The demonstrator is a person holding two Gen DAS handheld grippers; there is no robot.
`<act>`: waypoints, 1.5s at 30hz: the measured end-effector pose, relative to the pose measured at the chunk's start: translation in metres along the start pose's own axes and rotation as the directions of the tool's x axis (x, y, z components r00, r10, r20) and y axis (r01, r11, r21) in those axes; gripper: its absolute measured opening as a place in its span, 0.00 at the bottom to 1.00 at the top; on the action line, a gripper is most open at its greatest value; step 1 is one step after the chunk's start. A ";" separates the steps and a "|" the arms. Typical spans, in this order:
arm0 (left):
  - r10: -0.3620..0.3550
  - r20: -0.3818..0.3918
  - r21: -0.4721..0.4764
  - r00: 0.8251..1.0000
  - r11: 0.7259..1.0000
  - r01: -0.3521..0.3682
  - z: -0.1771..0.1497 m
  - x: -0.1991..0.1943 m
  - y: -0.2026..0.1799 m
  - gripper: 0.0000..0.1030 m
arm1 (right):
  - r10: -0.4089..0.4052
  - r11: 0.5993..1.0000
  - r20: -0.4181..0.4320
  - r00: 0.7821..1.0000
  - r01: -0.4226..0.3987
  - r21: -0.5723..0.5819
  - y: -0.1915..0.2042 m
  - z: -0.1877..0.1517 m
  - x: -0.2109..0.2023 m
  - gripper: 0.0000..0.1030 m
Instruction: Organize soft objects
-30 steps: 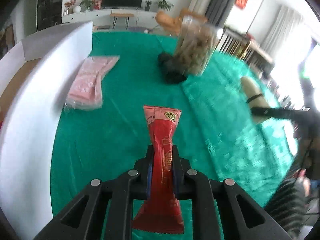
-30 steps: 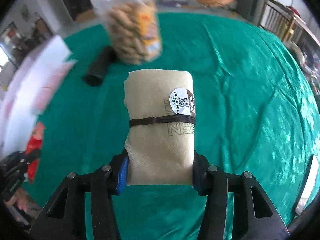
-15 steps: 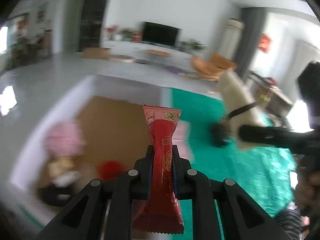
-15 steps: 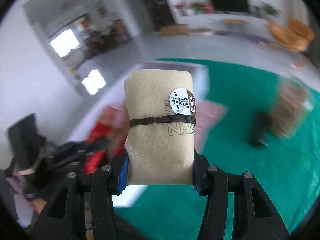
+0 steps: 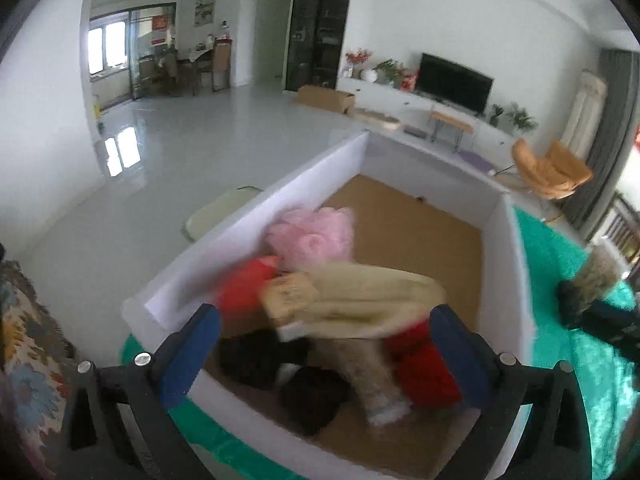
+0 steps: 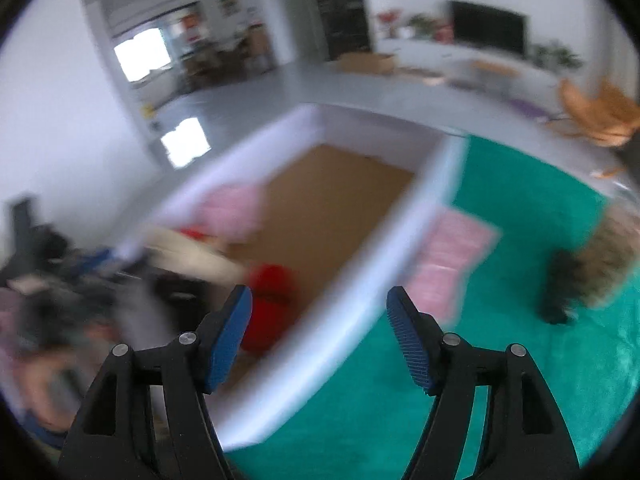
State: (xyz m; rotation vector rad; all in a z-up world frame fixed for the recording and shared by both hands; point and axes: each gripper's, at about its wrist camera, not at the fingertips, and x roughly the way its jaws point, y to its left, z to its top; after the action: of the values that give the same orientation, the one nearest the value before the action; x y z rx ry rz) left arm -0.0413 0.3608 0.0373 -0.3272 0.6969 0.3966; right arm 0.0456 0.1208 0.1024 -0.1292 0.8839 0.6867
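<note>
My left gripper [image 5: 324,344] is open and empty above the near end of a white-walled box [image 5: 256,236] with a brown floor. Inside lie a red packet [image 5: 424,372], a beige roll [image 5: 360,300], a pink fluffy item [image 5: 316,236], a red item [image 5: 244,292] and dark soft items [image 5: 312,396]. My right gripper [image 6: 320,336] is open and empty over the box's right wall [image 6: 360,292]. The picture is blurred. A pink packet [image 6: 452,260] lies on the green cloth [image 6: 520,360] beside the box.
A clear jar of snacks [image 6: 612,256] stands on the cloth at right with a dark item [image 6: 560,296] by it. It also shows in the left wrist view [image 5: 596,280]. A patterned cloth [image 5: 28,360] is at far left. The floor lies beyond the box.
Both grippers have opened: the red packet and the beige roll left the jaws and now lie in the box. Both views swung from the table to over the box.
</note>
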 end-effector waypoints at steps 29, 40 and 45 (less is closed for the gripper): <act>-0.269 -0.327 0.450 0.906 0.799 0.400 -0.148 0.066 -0.295 1.00 | -0.570 0.673 -0.158 0.806 0.569 0.472 -0.325 -0.201 -0.060 0.77; -0.207 -0.289 0.468 0.935 0.821 0.327 -0.159 0.085 -0.283 1.00 | -0.570 0.673 -0.158 0.806 0.569 0.473 -0.324 -0.201 -0.060 0.77; -0.210 -0.290 0.464 0.934 0.822 0.329 -0.158 0.085 -0.281 1.00 | -0.570 0.673 -0.158 0.806 0.569 0.473 -0.323 -0.205 -0.057 0.77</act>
State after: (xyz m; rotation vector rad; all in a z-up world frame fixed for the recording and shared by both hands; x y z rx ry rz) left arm 0.0594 0.0692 -0.0893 0.0371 0.9362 -0.1104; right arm 0.0781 -0.2362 -0.0410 0.0668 0.9275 -0.1528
